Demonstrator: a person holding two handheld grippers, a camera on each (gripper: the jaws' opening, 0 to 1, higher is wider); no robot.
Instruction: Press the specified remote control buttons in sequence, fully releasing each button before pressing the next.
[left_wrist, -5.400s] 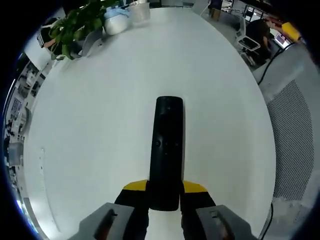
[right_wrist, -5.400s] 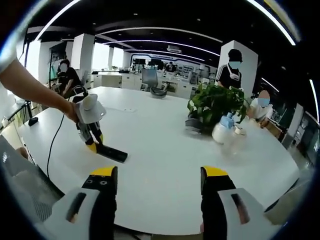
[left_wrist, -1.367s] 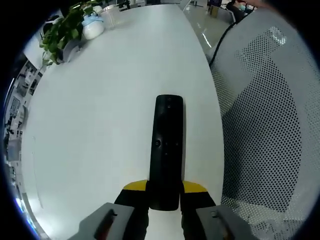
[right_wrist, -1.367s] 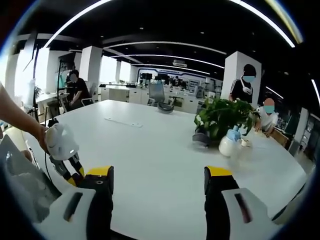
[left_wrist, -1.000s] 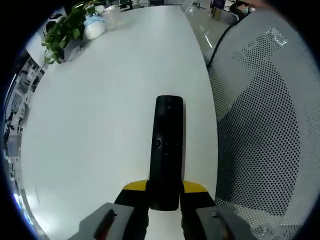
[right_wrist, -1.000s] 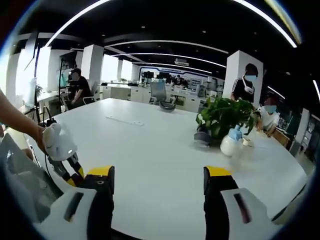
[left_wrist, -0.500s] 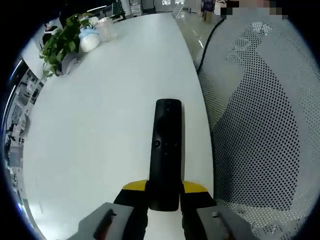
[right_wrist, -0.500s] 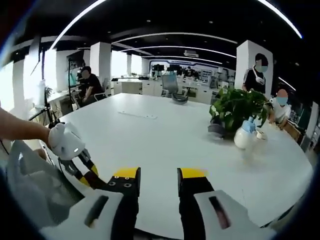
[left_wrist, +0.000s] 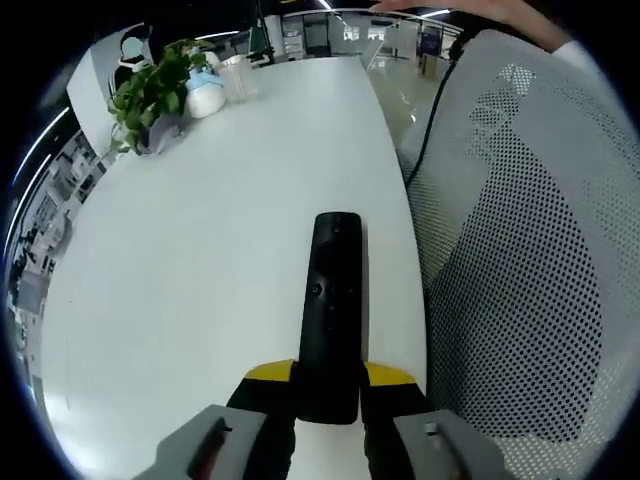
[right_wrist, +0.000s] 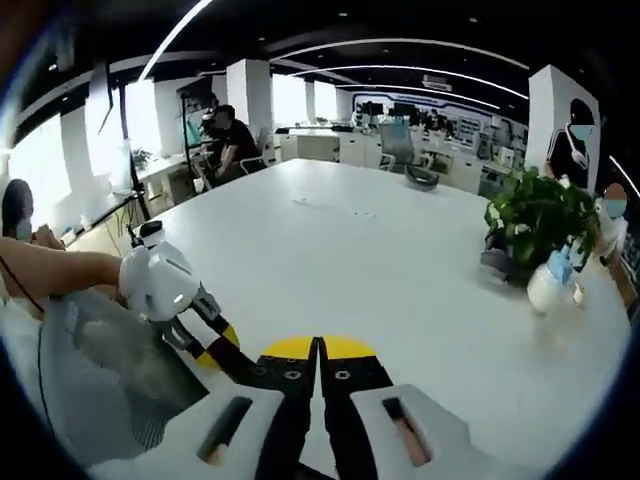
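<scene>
Your left gripper (left_wrist: 330, 385) clamps the near end of the black remote control (left_wrist: 333, 305) above the white table (left_wrist: 200, 230). It looks light, rigid, slick; keep that end grip. Your right gripper (right_wrist: 318, 360) has its jaws closed, empty, ready to press.

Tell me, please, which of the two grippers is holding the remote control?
The left gripper: its jaws clamp the black remote control, while the right gripper is shut on nothing.

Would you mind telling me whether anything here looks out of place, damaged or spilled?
Nothing stands out. The left tongs grip the black remote control by its near end, above the white table beside a mesh chair back. The right tongs are shut with nothing between them. The potted plant stands upright, nothing spilled.
</scene>
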